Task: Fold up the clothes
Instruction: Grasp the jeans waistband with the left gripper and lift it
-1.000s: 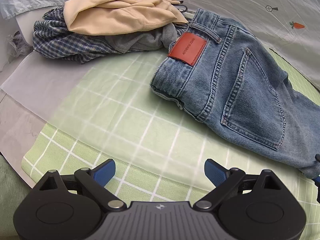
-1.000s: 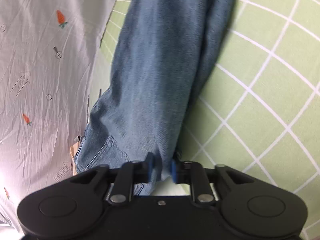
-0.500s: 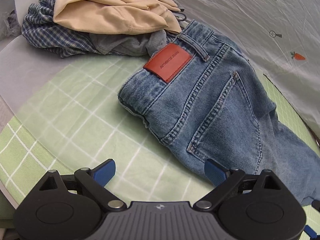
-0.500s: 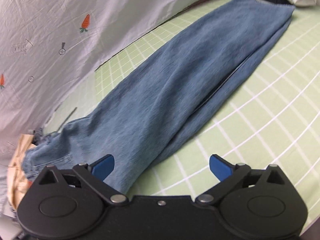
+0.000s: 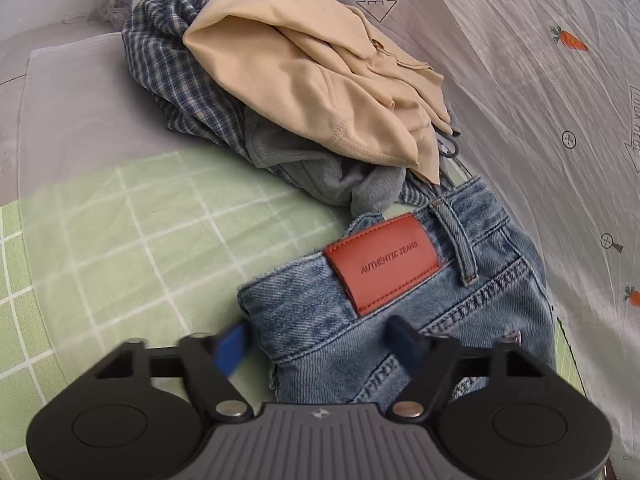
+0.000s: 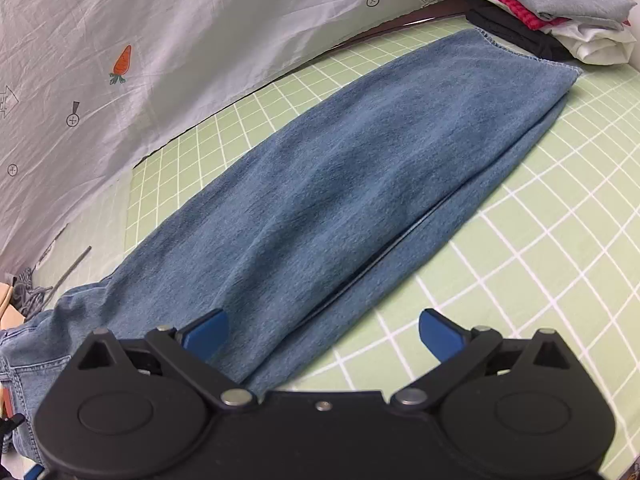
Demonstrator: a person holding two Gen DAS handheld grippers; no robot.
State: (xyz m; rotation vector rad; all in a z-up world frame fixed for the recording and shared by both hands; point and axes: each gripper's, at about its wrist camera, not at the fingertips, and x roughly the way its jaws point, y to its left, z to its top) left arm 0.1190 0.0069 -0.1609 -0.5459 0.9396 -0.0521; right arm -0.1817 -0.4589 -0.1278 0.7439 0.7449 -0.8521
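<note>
- Your jeans (image 5: 404,312) lie flat on the green checked surface (image 5: 120,240); the red patch (image 5: 384,262) reads "AUTHENTIC JEANS".
- Your left claw (image 5: 320,344) has just been closing around the waistband, pads not yet pressing.
- Your right claw (image 6: 320,334) is spread wide, holding nothing.
- A carrot-print sheet (image 6: 160,40) lies beyond.

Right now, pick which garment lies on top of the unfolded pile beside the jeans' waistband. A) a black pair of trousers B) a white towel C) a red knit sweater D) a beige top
D: in the left wrist view the beige top lies over the blue plaid shirt and grey garment, just beyond the jeans.
</note>
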